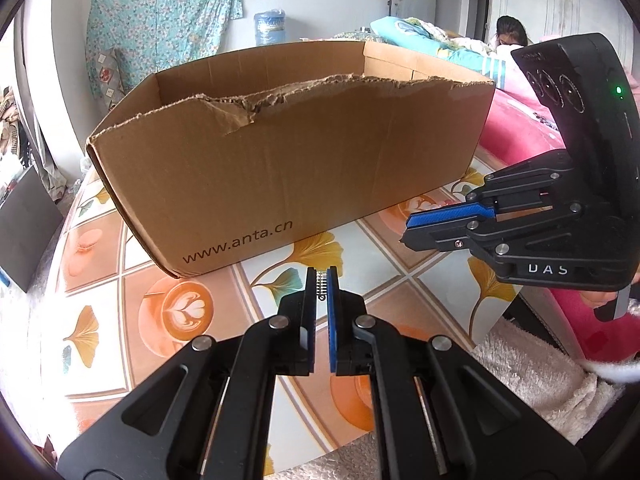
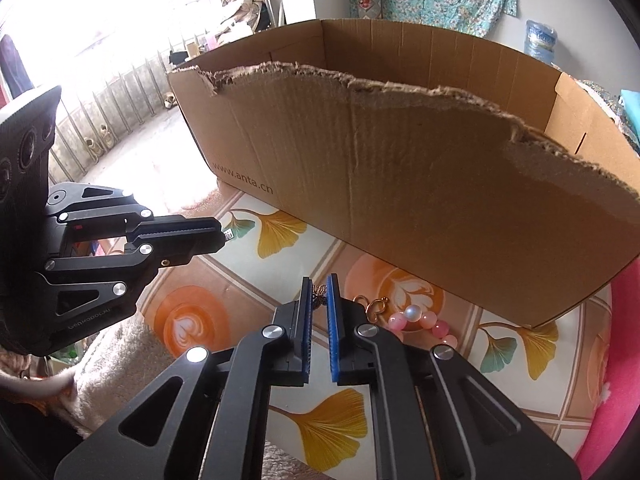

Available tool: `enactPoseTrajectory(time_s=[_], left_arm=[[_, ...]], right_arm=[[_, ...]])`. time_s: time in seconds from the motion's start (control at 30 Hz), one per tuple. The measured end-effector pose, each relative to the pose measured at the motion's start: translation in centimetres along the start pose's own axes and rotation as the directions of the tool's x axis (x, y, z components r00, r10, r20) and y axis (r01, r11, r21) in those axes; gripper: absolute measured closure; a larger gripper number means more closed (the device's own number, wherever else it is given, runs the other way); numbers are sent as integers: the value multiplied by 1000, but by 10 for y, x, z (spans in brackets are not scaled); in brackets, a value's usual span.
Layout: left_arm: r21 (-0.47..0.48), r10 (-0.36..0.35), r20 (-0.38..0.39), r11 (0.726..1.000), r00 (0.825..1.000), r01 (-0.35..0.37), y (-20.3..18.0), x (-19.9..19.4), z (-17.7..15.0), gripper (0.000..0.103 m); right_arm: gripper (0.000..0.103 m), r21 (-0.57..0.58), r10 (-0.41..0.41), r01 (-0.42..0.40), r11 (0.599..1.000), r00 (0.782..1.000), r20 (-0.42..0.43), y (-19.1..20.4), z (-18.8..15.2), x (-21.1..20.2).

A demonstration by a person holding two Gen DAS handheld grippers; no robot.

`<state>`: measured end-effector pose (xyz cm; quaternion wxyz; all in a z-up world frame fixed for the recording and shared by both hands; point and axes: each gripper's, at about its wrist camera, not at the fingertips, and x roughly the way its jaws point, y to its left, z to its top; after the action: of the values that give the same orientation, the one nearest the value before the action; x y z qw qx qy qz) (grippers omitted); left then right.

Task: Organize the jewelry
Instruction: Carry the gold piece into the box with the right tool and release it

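Desk (image 2: 332, 248): tiled cloth printed with ginkgo leaves and coffee cups, carrying everything below

Cardboard box (image 1: 288, 168): large, open-topped, near wall torn ragged along its upper edge; stands toward the far side of the desk, just beyond both grippers; judged the place the jewelry goes

Left gripper (image 1: 321, 280): black, blue-padded, pointing down toward the desk in front of the box; jaws nearly together, clamped on a small sparkly piece (image 1: 322, 285), seemingly a short strip of stones, light and stiff

Right gripper (image 2: 319, 286): beside the left; jaws closed on a small bronze filigree ornament (image 2: 320, 294), light, thin, probably easy to bend; best pinched across its flat body

Pink bead bracelet (image 2: 422, 322): lying loose on the desk just right of the right gripper, near the box wall; smooth round beads, likely slippery and floppy; take across one bead or the string between

Gold hooks (image 2: 374, 306): small, beside the bracelet, fiddly to pinch
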<state>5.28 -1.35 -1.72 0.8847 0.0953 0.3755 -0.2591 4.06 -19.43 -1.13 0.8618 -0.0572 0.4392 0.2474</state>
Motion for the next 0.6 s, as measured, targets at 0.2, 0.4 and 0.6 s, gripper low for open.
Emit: enactPoseTrajectory(time_s=[0.2, 0.4, 0.6], left_arm=[[2, -69, 118, 998, 991, 69, -6, -38, 21, 99], [38, -102, 241, 995, 965, 96, -6, -60, 66, 99], [5, -160, 183, 987, 970, 162, 3, -18, 117, 99]], right_arm=[[96, -9, 44, -43, 999, 992, 114, 3, 13, -45], [96, 1, 40, -41, 999, 964, 262, -8, 48, -89], [96, 69, -67, 52, 996, 969, 237, -54, 86, -82]])
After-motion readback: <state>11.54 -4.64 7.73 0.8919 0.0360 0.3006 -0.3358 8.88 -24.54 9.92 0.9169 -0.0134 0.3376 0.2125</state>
